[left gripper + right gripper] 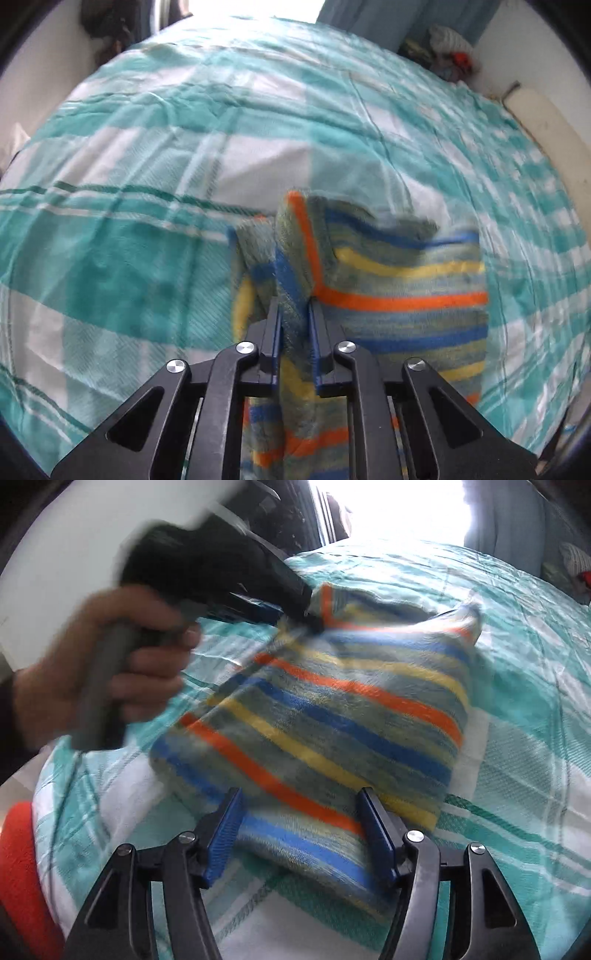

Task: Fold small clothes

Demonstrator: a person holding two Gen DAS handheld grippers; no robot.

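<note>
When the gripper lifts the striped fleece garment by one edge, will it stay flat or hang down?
The striped fleece garment is probably floppy: it bends over the left gripper. Its fuzzy pile likely resists slipping. It seems light, barely denting the teal checked bedspread.

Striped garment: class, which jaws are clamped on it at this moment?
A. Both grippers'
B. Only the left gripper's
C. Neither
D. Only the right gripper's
B: the left gripper pinches a raised fold of the striped garment, while the right gripper has its jaws spread wide at the cloth's near edge.
</note>
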